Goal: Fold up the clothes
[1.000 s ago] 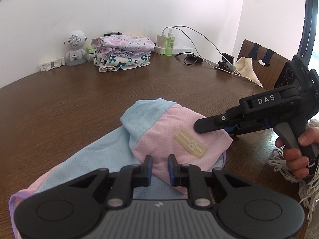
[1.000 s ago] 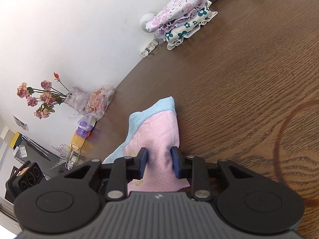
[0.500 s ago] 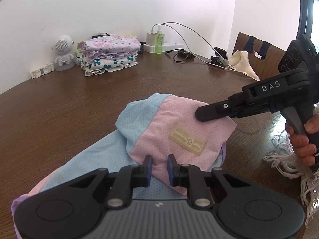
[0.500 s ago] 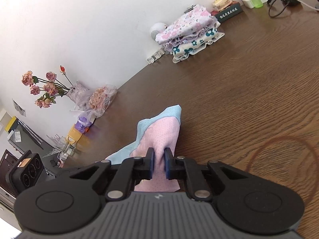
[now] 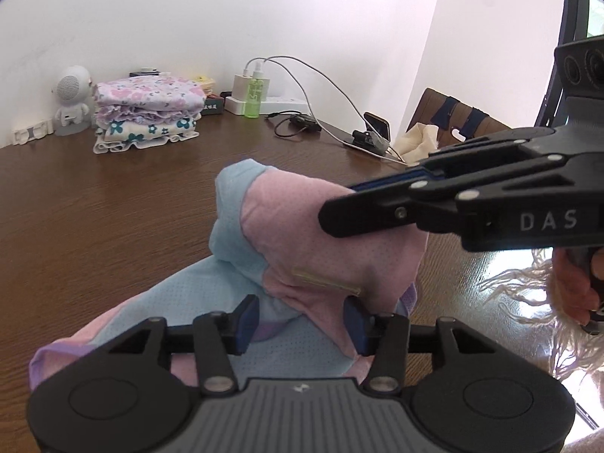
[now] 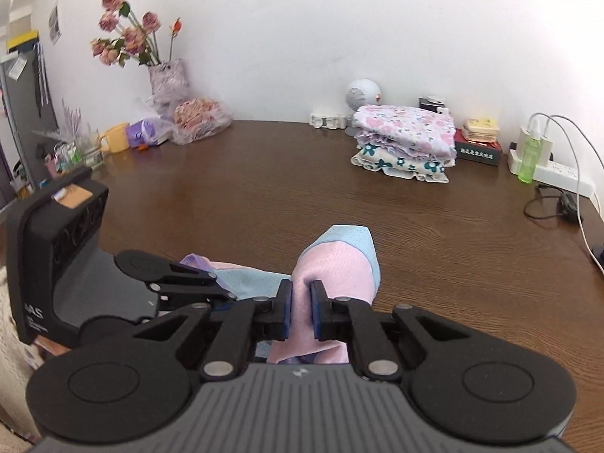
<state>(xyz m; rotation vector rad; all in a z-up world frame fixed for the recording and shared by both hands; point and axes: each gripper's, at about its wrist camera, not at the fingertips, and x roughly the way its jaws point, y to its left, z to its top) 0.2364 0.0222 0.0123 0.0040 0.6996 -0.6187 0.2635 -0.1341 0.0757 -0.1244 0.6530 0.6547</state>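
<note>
A pink and light-blue mesh garment [image 5: 302,234] lies bunched at the near edge of the brown table [image 5: 94,204]. My right gripper [image 6: 301,311] is shut on a pink fold of the garment [image 6: 332,268] and holds it lifted; in the left wrist view it reaches in from the right [image 5: 339,211]. My left gripper [image 5: 300,319] is open, with its jaws wide apart around the garment's near part. It also shows at the left of the right wrist view [image 6: 222,290].
A stack of folded floral clothes [image 5: 145,111] sits at the back by the wall, beside a small white robot figure [image 5: 71,100]. A power strip, green bottle [image 5: 256,98] and cables lie back right. Flowers in a vase [image 6: 151,60] stand far left. A chair [image 5: 453,120] is at the right.
My left gripper has opened from shut on the garment. My right gripper closed on the pink fold, lifted it and swung around toward the back wall.
</note>
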